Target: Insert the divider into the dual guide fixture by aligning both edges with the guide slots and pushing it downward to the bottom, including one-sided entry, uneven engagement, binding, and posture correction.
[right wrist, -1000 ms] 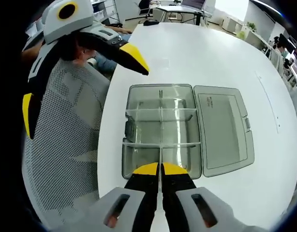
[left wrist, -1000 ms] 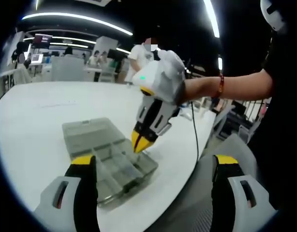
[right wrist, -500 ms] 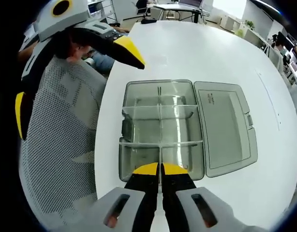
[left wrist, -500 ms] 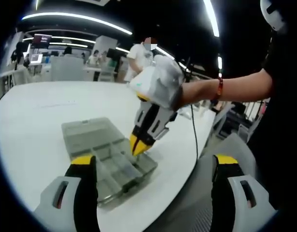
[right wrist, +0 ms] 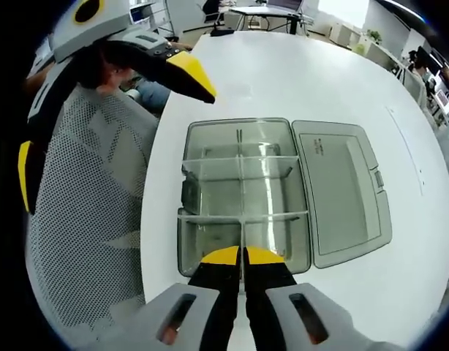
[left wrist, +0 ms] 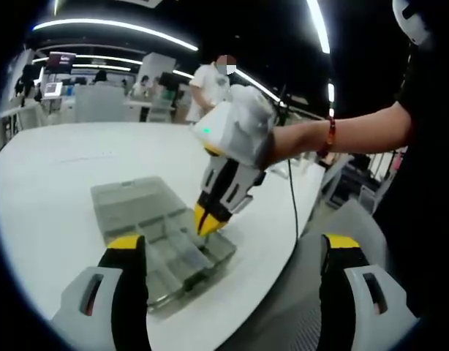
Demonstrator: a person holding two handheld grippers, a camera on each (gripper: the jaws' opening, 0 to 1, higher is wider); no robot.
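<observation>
Your left tool [left wrist: 223,292]: jaws spread wide, holding nothing, hovering over near counter [left wrist: 56,183] edge.

Clear compartment box [right wrist: 243,197] lies on white counter, hinged lid [right wrist: 345,191] folded open flat at its right in right gripper view. Thin clear partitions cross box into compartments; contents not discernible.

Your right tool [right wrist: 243,255]: tips pinched on divider [right wrist: 242,235], thin clear strip standing on edge in box's near section, long axis running away from your tool toward cross partition.

Label on lid, writing too small to read.
</observation>
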